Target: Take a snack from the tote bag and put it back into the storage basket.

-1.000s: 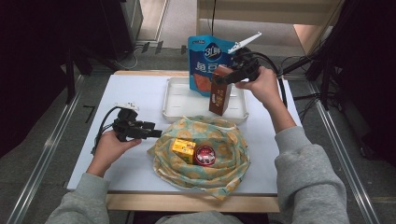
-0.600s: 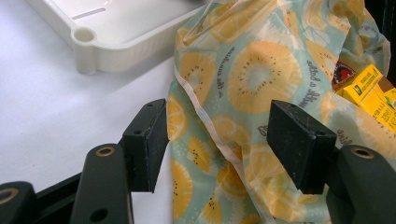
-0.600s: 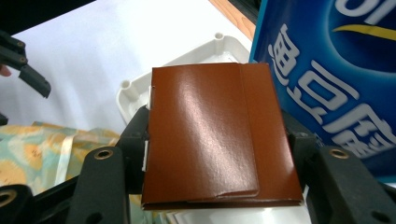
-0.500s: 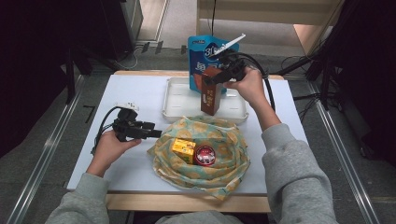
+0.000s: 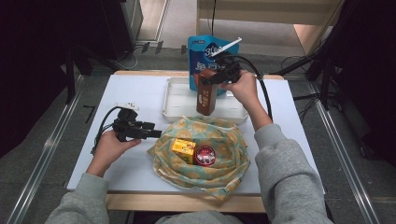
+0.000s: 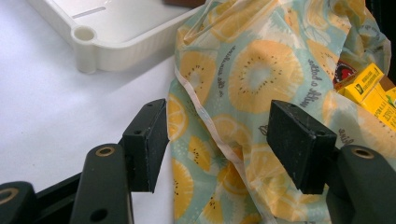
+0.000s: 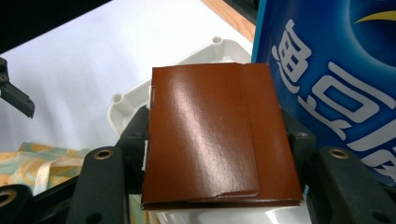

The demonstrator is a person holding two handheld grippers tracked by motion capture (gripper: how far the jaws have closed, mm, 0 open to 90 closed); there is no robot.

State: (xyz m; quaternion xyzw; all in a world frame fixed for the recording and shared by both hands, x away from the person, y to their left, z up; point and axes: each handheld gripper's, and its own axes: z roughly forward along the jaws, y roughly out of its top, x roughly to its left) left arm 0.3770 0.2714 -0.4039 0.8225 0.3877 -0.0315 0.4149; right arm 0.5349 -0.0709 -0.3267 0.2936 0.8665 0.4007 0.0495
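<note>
Right gripper [image 7: 219, 154] clamps glossy brown carton [image 7: 217, 135] (flap creased).

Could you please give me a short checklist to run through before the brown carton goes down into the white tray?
1. Grip: the right gripper has its jaws closed on the sides of the brown cardboard carton: ok.
2. Carton position: above the white plastic tray, near its back: ok.
3. Landing spot: tray floor beside the standing blue pouch looks bare: ok.
4. Clearance from the pouch: carton edge sits very close to it in the right gripper view: cannot tell.
5. Left gripper: jaws open, at the edge of the lemon-print fabric bag, away from the tray: ok.
6. Carton bottom touching tray: cannot tell.
</note>
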